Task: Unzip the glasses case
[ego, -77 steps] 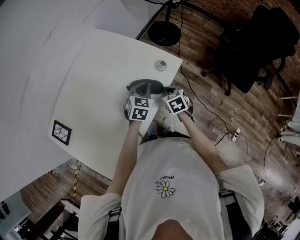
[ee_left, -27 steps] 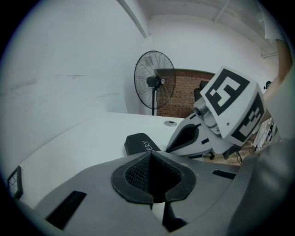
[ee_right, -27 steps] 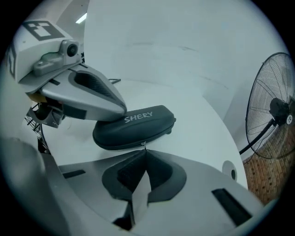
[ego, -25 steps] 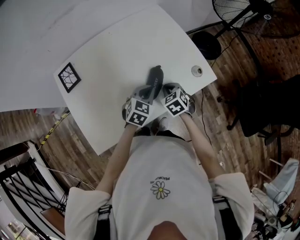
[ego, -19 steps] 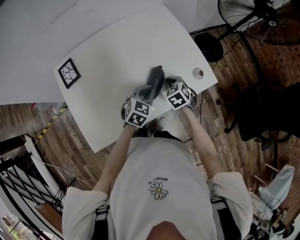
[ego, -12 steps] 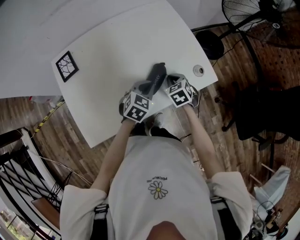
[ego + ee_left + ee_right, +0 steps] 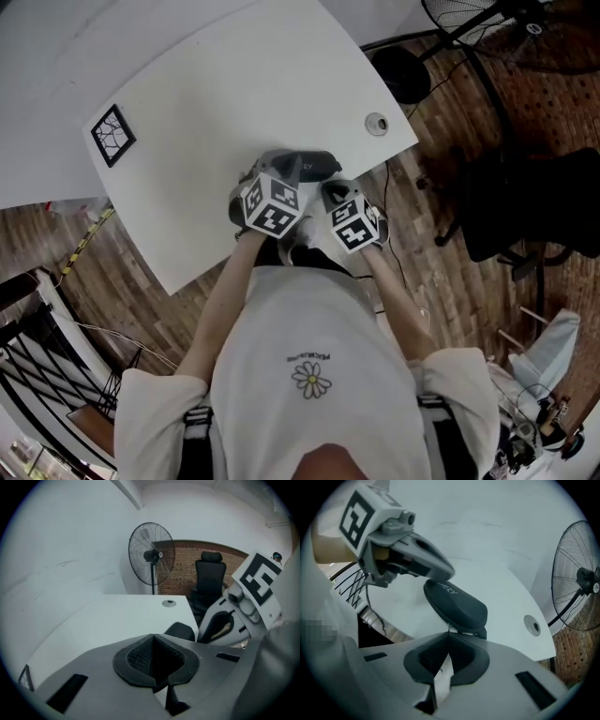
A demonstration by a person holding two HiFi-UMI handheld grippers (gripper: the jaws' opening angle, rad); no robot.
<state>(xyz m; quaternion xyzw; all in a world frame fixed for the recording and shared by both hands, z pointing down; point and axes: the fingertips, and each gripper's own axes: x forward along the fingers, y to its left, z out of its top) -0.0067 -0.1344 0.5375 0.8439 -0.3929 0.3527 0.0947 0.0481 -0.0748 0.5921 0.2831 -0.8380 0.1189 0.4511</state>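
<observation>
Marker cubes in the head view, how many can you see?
2. One marker cube tops the left gripper, over the table near its front edge, beside the glasses case. The other tops the right gripper, just past that edge. None appears hidden.

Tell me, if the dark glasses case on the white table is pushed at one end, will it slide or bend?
The glasses case keeps a smooth domed shape, so it is probably a stiff shell that will not bend. It rests on the smooth table, so a push would likely slide or turn it.
</observation>
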